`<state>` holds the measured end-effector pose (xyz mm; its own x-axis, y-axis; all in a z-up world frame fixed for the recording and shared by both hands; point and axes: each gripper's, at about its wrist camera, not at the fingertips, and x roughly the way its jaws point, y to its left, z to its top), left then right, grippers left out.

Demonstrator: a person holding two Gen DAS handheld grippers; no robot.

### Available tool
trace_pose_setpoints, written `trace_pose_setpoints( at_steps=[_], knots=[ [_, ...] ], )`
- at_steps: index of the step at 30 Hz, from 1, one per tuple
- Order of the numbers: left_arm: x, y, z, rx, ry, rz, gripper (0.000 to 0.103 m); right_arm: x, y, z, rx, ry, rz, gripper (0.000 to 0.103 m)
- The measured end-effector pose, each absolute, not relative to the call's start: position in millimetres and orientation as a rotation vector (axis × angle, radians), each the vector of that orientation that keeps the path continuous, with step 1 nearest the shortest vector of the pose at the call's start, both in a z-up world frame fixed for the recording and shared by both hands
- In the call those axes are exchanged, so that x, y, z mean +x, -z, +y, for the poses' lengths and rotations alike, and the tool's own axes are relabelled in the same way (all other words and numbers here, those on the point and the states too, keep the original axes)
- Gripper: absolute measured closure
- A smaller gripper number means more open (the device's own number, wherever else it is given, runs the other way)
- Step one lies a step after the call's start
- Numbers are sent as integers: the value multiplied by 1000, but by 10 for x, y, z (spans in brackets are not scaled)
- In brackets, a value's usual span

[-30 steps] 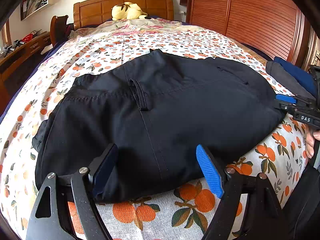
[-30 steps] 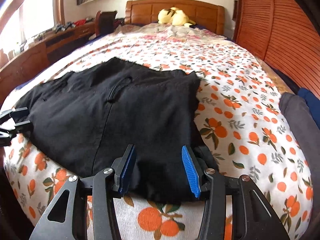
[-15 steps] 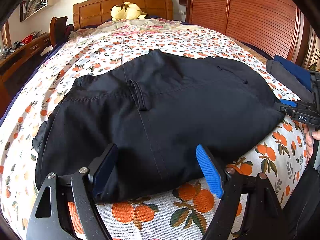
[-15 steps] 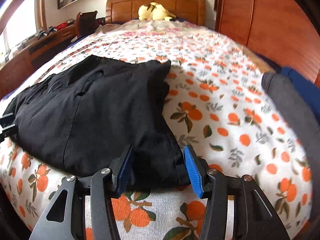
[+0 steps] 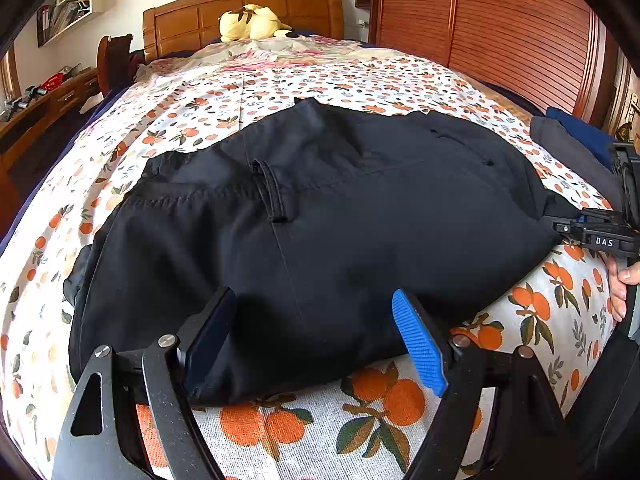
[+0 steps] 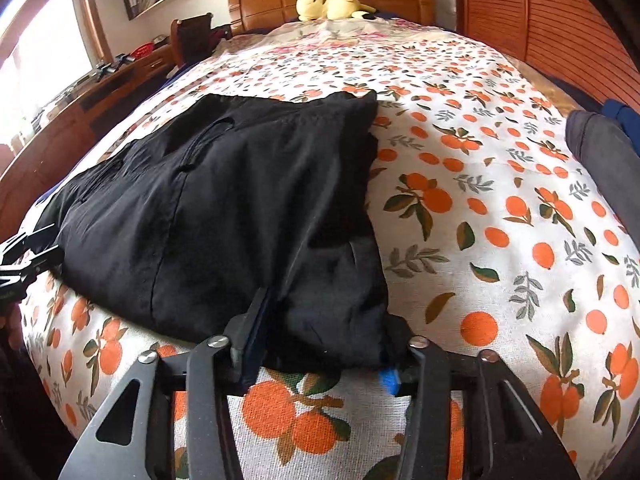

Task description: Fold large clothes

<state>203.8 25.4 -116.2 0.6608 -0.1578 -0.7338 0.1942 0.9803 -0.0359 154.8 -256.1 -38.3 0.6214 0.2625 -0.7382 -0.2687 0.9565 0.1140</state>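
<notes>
Black trousers [image 5: 340,220] lie folded and flat on the orange-print bedsheet [image 5: 320,420], near the foot of the bed. My left gripper [image 5: 314,296] is open and wide over their near left edge, with cloth lying between its fingers and no pinch. The right wrist view shows my right gripper [image 6: 324,320] at the near right corner of the trousers [image 6: 220,208]. Its jaws are closing, with a bunch of black cloth squeezed between them that covers most of the blue pad [image 6: 387,381]. In the left wrist view the right gripper [image 5: 592,228] sits at that corner, with a person's hand behind it.
A pile of folded grey and blue clothes [image 5: 572,148] lies at the bed's right edge. A yellow plush toy [image 5: 250,24] rests by the wooden headboard [image 5: 240,12]. A slatted wooden wardrobe [image 5: 500,40] stands on the right, and a desk [image 6: 80,92] and a chair on the left.
My right gripper moved down and right along the near edge to the trousers' corner, and its jaws narrowed onto the cloth there. The left gripper stayed put.
</notes>
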Motion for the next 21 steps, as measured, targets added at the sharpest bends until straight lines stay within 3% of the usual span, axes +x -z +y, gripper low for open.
trace_pose_setpoints(
  at_steps=[2, 5, 13, 21],
  knots=[
    [2033, 1153, 252, 49, 200, 824, 22, 1535, 364, -2561, -4, -319, 832, 82],
    [2020, 1104, 272, 36, 208, 810, 22, 1495, 225, -2587, 33, -367, 769, 88],
    [1938, 861, 394, -13, 212, 733, 22, 1358, -422, -2467, 72, -458, 604, 90],
    [1718, 639, 752, -53, 184, 651, 22, 1344, -983, -1719, -88, -565, 515, 91]
  ],
)
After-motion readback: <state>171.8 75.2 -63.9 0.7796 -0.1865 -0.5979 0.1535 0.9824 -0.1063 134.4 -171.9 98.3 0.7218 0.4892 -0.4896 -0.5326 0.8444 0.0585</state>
